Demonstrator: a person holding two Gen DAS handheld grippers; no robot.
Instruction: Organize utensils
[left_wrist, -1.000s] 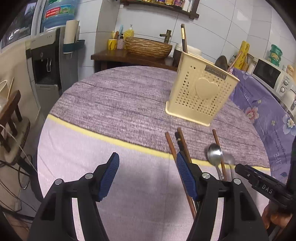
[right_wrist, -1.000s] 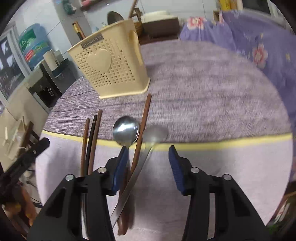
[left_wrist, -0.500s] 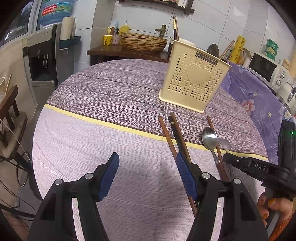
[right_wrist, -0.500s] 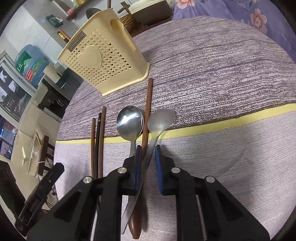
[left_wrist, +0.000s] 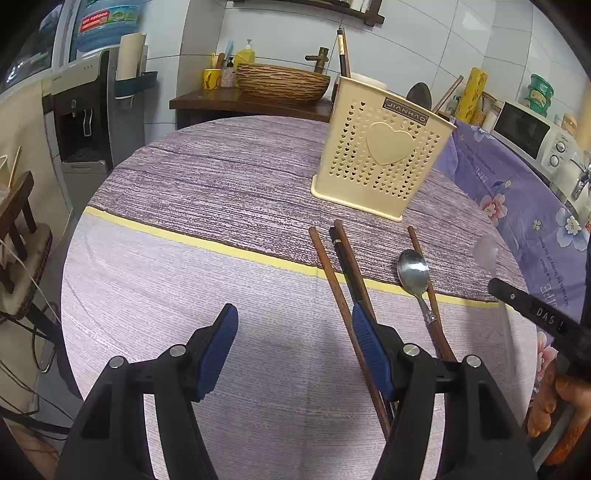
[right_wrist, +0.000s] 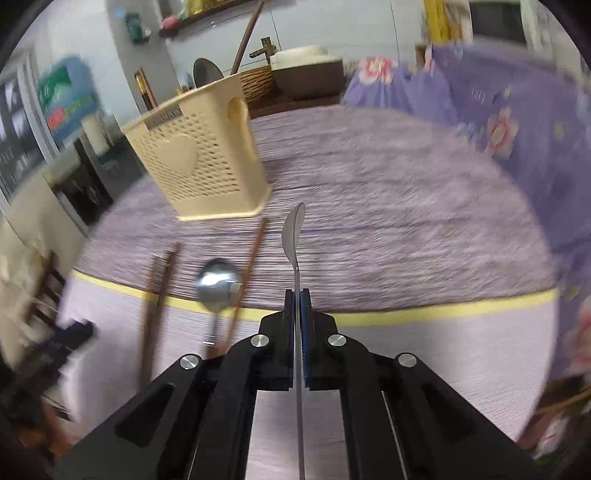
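My right gripper (right_wrist: 296, 295) is shut on the handle of a steel spoon (right_wrist: 294, 230), which is lifted off the cloth with its bowl pointing forward on edge. That spoon shows as a blur (left_wrist: 485, 251) in the left wrist view, above the right gripper (left_wrist: 496, 286). A cream perforated utensil holder (left_wrist: 380, 155) (right_wrist: 199, 166) stands beyond, with utensils sticking out of it. A second spoon (left_wrist: 413, 271) (right_wrist: 218, 282) and brown chopsticks (left_wrist: 338, 280) (right_wrist: 159, 291) lie on the table. My left gripper (left_wrist: 291, 334) stands open above the cloth, its right finger over the chopsticks.
The round table carries a purple striped cloth with a yellow line (left_wrist: 207, 245). A water dispenser (left_wrist: 85, 122) stands far left, a wooden side table with a woven basket (left_wrist: 280, 83) behind. A floral-covered counter with a microwave (left_wrist: 532, 133) runs along the right.
My right gripper closed on the right-hand spoon's handle and lifted it off the cloth, turning it on edge. The left gripper stayed open in about the same place.
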